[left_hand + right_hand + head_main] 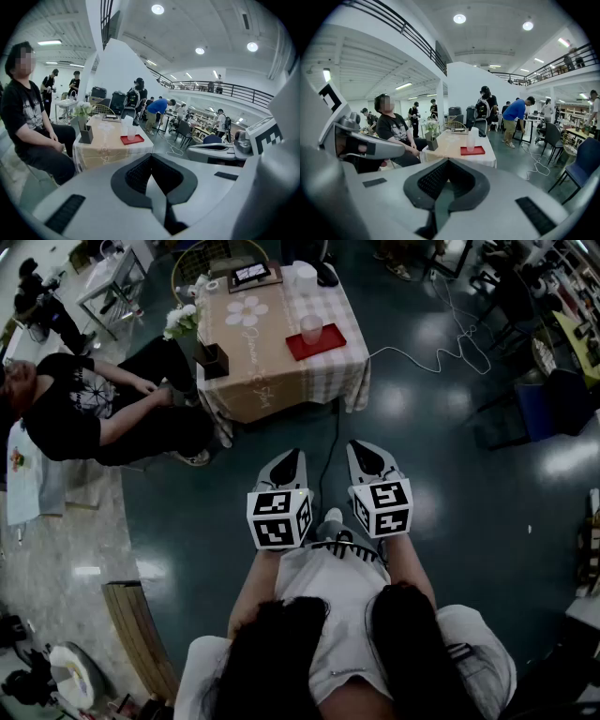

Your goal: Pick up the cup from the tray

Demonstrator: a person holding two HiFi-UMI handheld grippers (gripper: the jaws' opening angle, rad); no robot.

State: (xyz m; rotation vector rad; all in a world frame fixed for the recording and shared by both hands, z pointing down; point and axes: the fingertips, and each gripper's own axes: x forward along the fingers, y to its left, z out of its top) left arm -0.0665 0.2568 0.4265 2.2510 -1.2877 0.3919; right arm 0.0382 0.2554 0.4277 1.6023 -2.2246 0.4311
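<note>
A clear plastic cup (310, 329) stands upright on a red tray (317, 345) on the cloth-covered table (272, 371), across the floor from me. The left gripper view has the cup (131, 132) and tray (132, 139) far ahead; so does the right gripper view, with cup (471, 140) and tray (473, 150). Held side by side in front of the person's body, my left gripper (292, 458) and right gripper (362, 450) point at the table, well short of it. Both are shut with nothing between the jaws, as each gripper's own view shows (152, 174) (447, 182).
A person in black (94, 409) sits left of the table. On the table are a flower vase (180, 322), a dark box (212, 360), a tablet (251, 274) and a white stack (305, 277). A white cable (441, 343) crosses the floor at right, near a blue chair (539, 404).
</note>
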